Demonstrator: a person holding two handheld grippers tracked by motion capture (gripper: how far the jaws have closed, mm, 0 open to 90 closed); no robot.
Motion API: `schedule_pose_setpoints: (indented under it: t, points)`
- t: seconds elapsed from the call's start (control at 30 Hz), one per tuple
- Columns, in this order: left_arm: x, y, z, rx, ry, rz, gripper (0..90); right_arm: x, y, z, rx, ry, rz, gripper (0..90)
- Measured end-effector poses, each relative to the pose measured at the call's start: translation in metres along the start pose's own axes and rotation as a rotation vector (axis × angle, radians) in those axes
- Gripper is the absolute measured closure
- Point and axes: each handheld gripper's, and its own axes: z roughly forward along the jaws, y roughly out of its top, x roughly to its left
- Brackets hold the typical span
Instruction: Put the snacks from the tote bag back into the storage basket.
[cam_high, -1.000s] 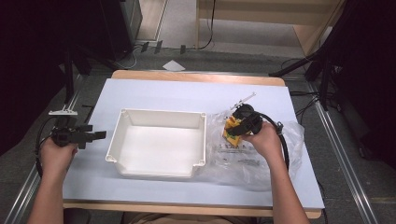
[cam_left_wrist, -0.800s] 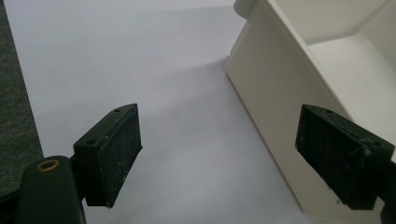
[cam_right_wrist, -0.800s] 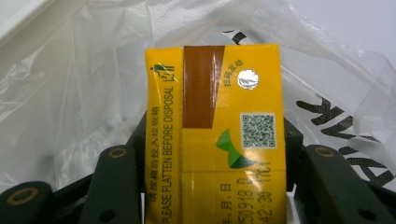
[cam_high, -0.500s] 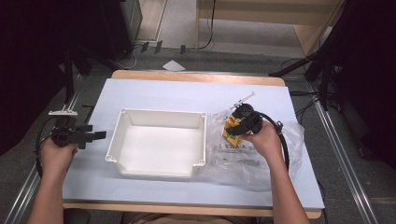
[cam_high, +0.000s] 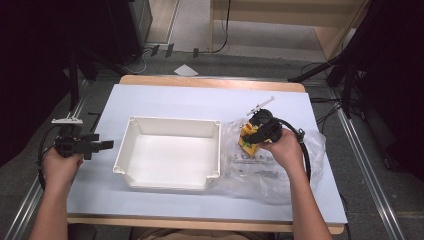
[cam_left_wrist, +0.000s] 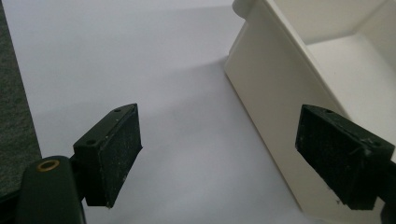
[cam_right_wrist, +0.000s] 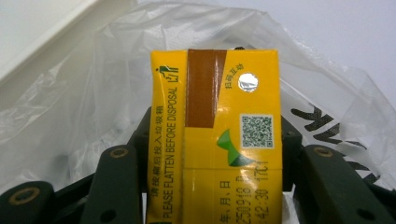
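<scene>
Over the plastic bag (cam_high: 280, 165): right gripper (cam_right_wrist: 212, 154) clamped on yellow carton (cam_right_wrist: 215, 140).
Next, I judge: lift carton clear of bag & carry to white tub (cam_high: 170, 177).

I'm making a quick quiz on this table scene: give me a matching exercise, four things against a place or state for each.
Things:
1. yellow carton
2. white bin
3. clear plastic bag
4. left gripper

Places or states:
a. open, nothing between its jaws, beside the bin's outer wall
b. clamped in the right gripper
c. empty, in the middle of the table
d. lying crumpled on the table, right of the bin

Pairs: 1-b, 2-c, 3-d, 4-a
</scene>
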Motion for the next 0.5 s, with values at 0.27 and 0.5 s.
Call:
schedule_pose_setpoints:
  t: [0.27, 0.5]
  points:
    - [0.000, 0.000, 0.000, 0.000, -0.002, -0.001, 15.1, 0.003, 0.002, -0.011, -0.017, 0.004, -0.005, 52.0]
    - [0.000, 0.000, 0.000, -0.001, -0.002, 0.001, 15.1, 0.007, 0.004, -0.017, -0.024, 0.005, -0.009, 52.1]
